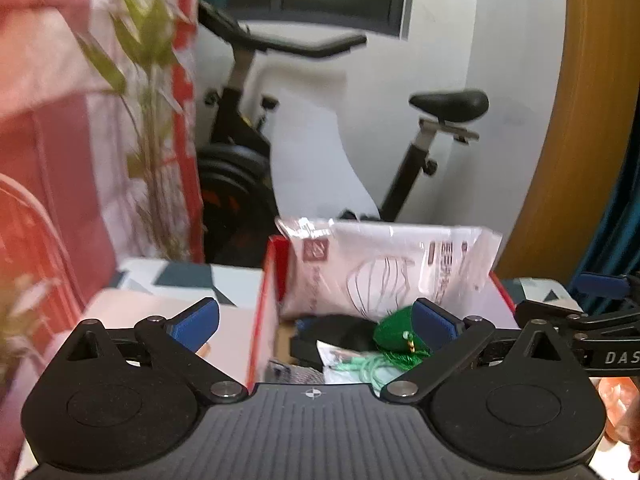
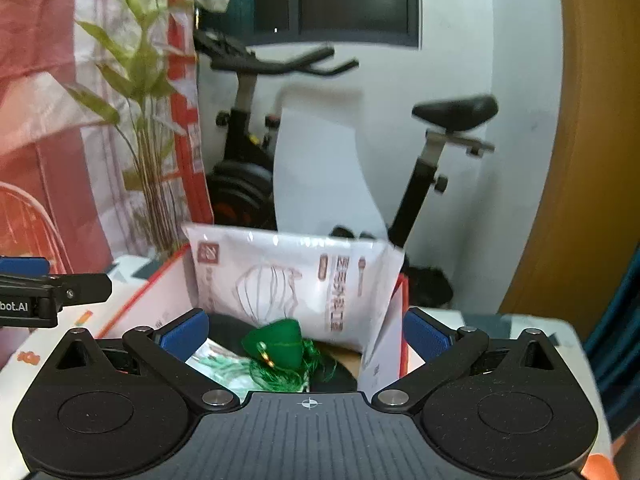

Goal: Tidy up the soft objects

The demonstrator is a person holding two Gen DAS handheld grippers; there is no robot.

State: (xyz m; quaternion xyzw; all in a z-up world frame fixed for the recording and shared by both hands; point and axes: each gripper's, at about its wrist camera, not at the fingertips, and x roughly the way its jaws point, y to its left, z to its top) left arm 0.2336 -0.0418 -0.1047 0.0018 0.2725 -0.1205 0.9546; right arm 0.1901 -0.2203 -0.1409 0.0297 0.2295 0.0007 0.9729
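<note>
The white packet (image 2: 296, 280) is seen upright in the red box (image 2: 168, 276), mid-frame beyond both spread, empty jaws, its long axis crosswise.

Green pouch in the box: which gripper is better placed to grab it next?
Right, probably. The green pouch lies centred between the open right gripper fingers; the left gripper, also open, has it off by one finger.

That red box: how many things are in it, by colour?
In the red box, as far as shows:
White: 2, big plastic pack, small packet
Green: 1, tasselled pouch
Black: 1, dark item
Total: 4
</note>
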